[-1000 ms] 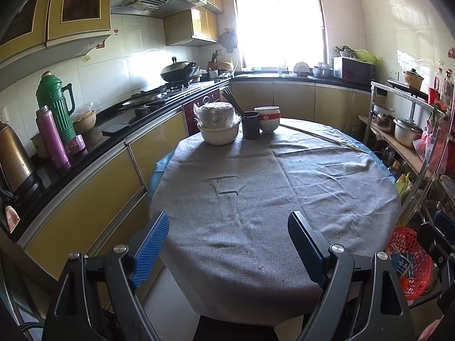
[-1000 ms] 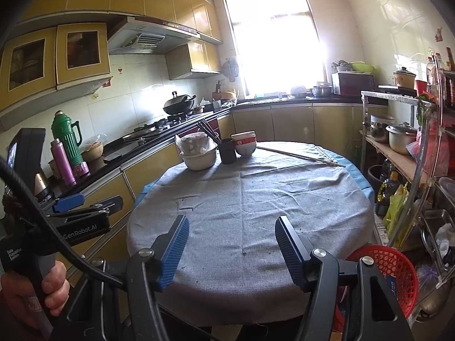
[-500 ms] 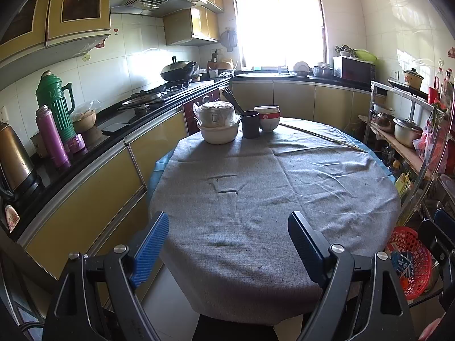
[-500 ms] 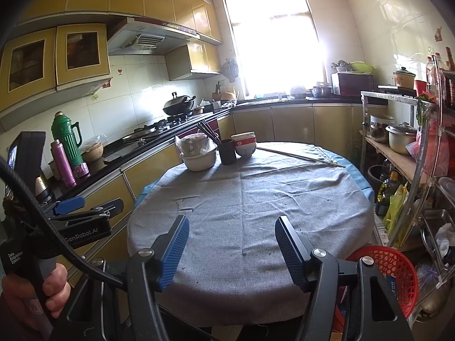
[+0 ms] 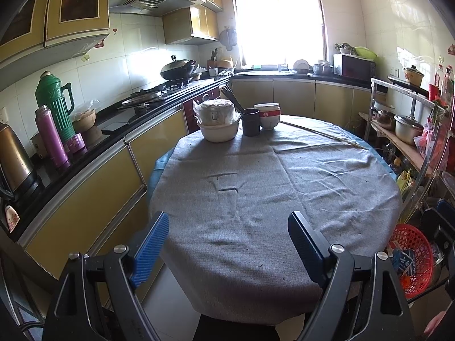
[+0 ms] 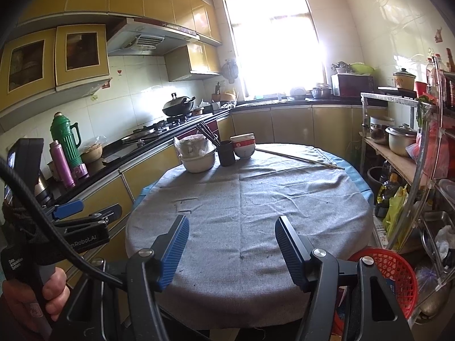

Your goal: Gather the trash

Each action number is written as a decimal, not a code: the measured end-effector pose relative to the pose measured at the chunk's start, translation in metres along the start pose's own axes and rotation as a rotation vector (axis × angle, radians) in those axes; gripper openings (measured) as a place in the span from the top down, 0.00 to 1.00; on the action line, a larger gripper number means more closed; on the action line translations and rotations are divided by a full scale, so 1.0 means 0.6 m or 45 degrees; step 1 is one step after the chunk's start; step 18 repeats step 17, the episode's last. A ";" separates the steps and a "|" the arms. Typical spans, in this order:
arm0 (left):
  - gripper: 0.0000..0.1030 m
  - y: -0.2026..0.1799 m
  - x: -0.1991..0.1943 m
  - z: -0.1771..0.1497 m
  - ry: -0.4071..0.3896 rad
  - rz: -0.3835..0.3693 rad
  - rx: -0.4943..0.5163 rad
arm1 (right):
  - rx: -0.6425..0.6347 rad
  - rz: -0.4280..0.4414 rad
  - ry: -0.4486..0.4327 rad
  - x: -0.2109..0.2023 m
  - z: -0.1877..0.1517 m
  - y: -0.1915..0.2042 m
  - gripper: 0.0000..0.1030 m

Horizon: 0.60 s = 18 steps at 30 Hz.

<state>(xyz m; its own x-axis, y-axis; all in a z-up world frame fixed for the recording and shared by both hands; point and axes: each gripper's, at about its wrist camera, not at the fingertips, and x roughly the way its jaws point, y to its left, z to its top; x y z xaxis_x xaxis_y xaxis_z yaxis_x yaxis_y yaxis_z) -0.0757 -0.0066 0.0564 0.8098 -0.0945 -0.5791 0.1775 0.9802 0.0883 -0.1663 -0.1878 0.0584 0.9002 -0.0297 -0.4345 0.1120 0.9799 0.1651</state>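
A round table under a grey cloth [image 5: 256, 199] fills both views [image 6: 250, 204]. My left gripper [image 5: 229, 231] is open and empty above the table's near edge. My right gripper [image 6: 231, 234] is open and empty, also over the near edge. A red mesh basket [image 5: 412, 258] with packaging in it stands on the floor at the table's right; it also shows in the right wrist view [image 6: 389, 272]. The left gripper's body [image 6: 85, 227] shows at the left of the right wrist view.
At the table's far side stand a bagged white bowl [image 5: 217, 125], a dark chopstick cup [image 5: 250, 121], a red-banded bowl [image 5: 267, 115] and a thin stick [image 5: 324, 135]. Counter with flasks [image 5: 55, 119] runs along the left. A metal rack [image 5: 403, 130] stands right.
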 end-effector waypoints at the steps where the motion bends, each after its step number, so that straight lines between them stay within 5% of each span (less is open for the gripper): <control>1: 0.17 0.000 0.003 0.000 0.004 0.003 0.002 | -0.002 0.000 0.003 0.004 0.001 -0.002 0.35; 12: 0.17 -0.016 0.067 0.007 0.084 0.001 0.021 | 0.041 -0.020 0.068 0.078 0.011 -0.051 0.35; 18: 0.17 -0.005 0.172 0.018 0.222 -0.052 -0.037 | 0.068 -0.062 0.149 0.160 0.012 -0.095 0.35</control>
